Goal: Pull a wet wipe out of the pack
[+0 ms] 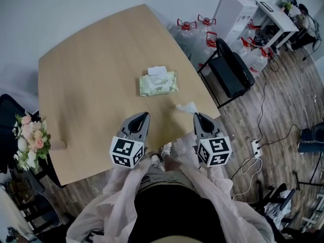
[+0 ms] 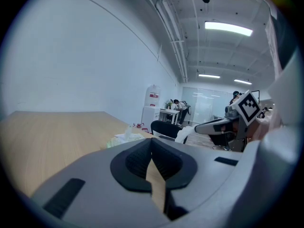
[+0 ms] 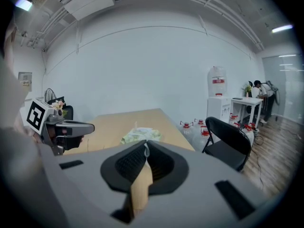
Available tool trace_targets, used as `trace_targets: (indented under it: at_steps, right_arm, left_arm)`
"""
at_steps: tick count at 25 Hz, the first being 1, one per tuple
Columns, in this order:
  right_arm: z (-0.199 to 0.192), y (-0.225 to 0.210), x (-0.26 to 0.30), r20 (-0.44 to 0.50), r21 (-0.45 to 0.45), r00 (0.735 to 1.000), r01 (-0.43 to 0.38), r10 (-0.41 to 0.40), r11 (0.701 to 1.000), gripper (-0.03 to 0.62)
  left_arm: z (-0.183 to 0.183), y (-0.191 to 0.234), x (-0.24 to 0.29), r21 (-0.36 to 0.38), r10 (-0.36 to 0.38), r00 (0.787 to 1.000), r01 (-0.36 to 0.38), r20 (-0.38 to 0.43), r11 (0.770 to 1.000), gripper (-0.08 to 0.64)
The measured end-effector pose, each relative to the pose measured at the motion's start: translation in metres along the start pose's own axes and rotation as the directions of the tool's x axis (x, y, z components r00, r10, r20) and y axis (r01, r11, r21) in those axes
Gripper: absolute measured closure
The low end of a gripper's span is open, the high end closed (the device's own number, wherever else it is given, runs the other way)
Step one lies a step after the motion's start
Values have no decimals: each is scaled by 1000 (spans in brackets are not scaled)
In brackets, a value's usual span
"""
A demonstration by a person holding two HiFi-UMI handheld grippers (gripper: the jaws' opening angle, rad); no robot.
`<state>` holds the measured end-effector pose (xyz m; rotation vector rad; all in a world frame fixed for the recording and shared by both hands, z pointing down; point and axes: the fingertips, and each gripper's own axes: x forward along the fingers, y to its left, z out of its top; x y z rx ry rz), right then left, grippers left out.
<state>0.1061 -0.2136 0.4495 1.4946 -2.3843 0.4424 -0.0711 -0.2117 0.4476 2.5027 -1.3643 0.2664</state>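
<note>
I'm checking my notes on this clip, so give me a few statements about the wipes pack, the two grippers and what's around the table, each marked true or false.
1. The wipes pack lies on the table. True.
2. The right gripper has its jaws closed on a wipe. True.
3. The left gripper presses down on the pack. False: it is apart from the pack, nearer the person, with its jaws together on nothing.
4. The flowers stand on the table beside the pack. False: they sit off the table's left edge.
5. A black chair stands beside the table. True.
</note>
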Motion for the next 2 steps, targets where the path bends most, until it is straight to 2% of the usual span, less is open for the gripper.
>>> trace_targets:
  at_steps: [2]
  right_arm:
    - [-1, 1, -1, -3, 1, 1000, -1, 1, 1000, 580]
  left_arm:
    - [-1, -1, -1, -1, -1, 1000, 1, 0, 1000, 549]
